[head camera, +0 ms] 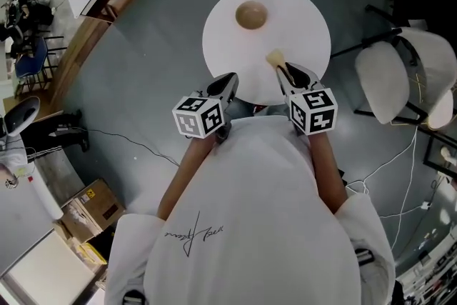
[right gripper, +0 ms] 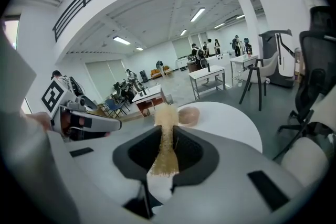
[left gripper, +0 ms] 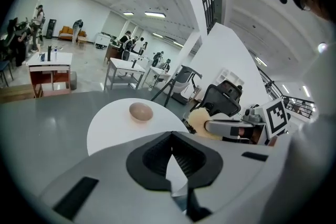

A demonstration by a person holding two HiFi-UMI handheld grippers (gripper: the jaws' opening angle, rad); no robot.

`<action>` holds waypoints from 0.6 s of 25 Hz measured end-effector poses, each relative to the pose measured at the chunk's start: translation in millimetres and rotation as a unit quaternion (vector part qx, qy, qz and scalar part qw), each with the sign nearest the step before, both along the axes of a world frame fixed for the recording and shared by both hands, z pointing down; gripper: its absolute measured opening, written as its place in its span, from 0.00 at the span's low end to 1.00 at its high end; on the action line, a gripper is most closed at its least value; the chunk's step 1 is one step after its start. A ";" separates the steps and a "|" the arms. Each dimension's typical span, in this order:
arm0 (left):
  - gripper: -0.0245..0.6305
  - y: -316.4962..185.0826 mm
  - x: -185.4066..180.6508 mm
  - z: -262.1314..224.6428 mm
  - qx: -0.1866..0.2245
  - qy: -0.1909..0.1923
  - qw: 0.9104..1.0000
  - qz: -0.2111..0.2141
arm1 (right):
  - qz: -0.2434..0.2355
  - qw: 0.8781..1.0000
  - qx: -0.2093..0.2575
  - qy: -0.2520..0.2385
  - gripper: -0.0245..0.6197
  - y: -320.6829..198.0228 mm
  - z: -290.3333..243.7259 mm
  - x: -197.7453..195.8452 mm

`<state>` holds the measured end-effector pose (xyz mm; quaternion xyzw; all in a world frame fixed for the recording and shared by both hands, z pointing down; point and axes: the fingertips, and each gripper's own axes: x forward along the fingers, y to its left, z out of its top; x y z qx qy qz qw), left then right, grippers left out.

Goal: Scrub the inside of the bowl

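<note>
Right gripper (head camera: pixel 283 72) is clamping the brush (head camera: pixel 275 58) (handle hidden between the jaws) above the worktop (head camera: pixel 303 21) edge. Left gripper (head camera: pixel 229 80) jaws are meeting, empty. The bowl (head camera: pixel 251 15) is sitting clear.

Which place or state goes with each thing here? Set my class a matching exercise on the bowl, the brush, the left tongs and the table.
Things
1. bowl
2. brush
3. left tongs
4. table

Places and states
A. shut, holding nothing
B. round and white
C. gripped in the right tongs
D. standing on the table, apart from both tongs

Pairs: 1-D, 2-C, 3-A, 4-B
</note>
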<state>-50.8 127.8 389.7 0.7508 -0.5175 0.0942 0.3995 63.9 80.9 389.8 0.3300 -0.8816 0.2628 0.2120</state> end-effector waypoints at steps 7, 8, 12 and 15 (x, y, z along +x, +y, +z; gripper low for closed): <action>0.05 -16.8 -6.3 4.3 -0.007 -0.010 1.000 0.008 | -0.006 1.000 -0.020 -0.010 0.16 -9.8 8.9 -10.5; 0.05 -20.3 -8.6 5.0 -0.008 -0.010 1.000 0.008 | -0.007 1.000 -0.022 -0.010 0.16 -11.6 9.8 -12.8; 0.05 -33.5 -13.2 10.5 -0.013 -0.010 1.000 0.008 | -0.005 1.000 -0.025 -0.009 0.16 -21.9 12.9 -17.1; 0.05 -43.9 -17.2 15.3 -0.020 -0.005 1.000 0.008 | -0.002 1.000 -0.026 -0.004 0.16 -33.2 15.3 -20.9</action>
